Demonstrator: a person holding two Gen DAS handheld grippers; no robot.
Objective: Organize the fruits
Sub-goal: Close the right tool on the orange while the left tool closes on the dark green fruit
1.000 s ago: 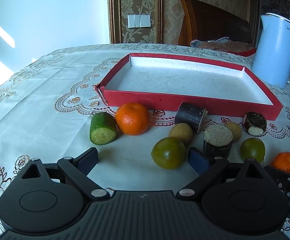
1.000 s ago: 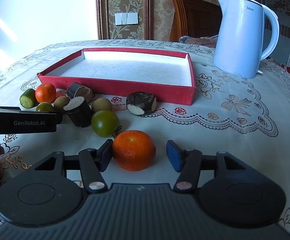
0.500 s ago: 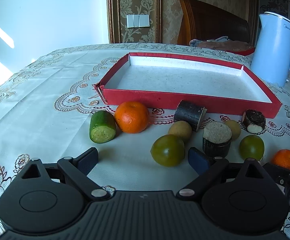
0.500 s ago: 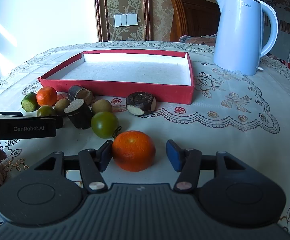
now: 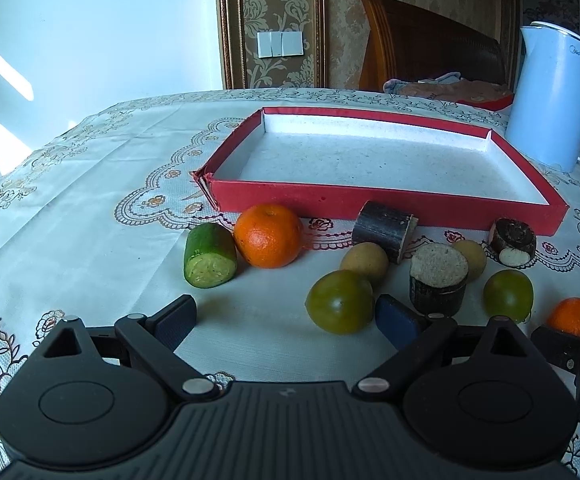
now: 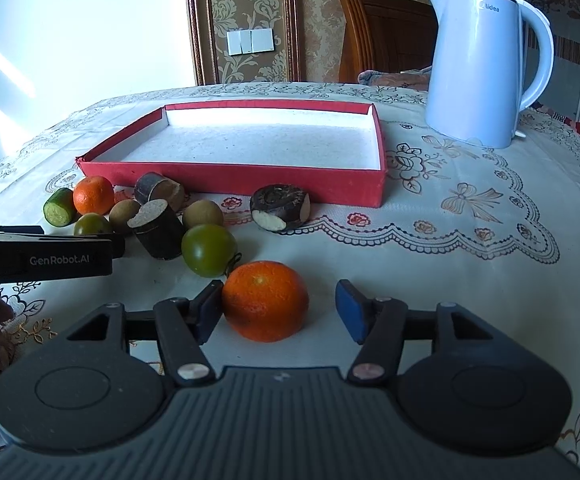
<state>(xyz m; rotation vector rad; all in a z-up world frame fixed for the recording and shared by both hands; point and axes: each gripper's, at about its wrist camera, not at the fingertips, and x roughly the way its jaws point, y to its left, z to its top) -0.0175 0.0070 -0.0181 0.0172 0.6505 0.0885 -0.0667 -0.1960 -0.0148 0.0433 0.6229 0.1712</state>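
Nothing has shifted; right tool (image 6: 280, 312) opening around round orange (image 6: 265, 300)

A table under a white embroidered tablecloth (image 6: 469, 240) carries a shallow red tray (image 6: 230, 182), a pale blue kettle (image 6: 477, 68), two oranges (image 6: 266, 300) (image 5: 268, 236), green tomatoes (image 6: 208, 250), a cucumber piece (image 5: 210, 256), and dark cut chunks (image 5: 438, 280), possibly sugarcane.

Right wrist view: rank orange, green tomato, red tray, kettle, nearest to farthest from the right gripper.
From the right gripper, whose jaws are opening:
1. Orange, between the fingers, against the left one.
2. Green tomato, just ahead, left.
3. Red tray, mid-table.
4. Kettle, far right.
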